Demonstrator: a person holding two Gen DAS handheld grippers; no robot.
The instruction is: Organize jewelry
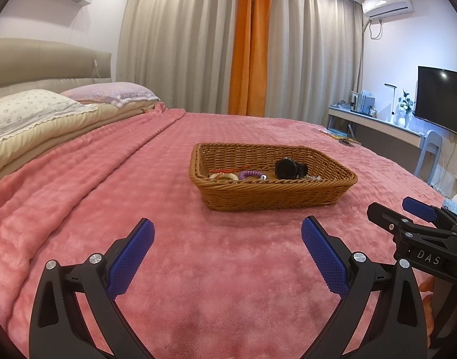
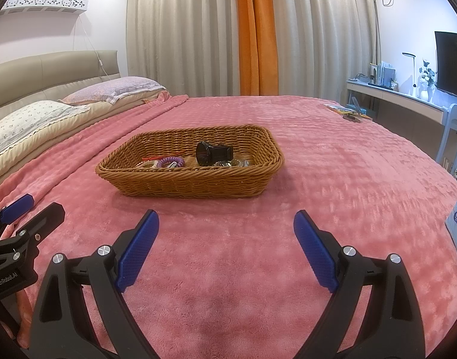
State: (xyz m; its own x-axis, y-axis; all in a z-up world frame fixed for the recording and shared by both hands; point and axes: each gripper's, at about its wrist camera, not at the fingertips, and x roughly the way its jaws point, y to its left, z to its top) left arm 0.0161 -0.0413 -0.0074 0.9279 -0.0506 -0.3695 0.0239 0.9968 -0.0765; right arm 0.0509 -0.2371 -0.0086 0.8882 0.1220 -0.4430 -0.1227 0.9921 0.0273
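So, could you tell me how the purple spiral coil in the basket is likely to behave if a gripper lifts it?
The purple spiral coil looks like springy plastic, so it would probably stretch and flop. It seems light. It lies among other pieces in the wicker basket, so it may snag and drag a neighbour along.

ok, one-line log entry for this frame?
left gripper: open, empty | right gripper: open, empty | wicker basket: on pink blanket | black watch, purple coil: in basket
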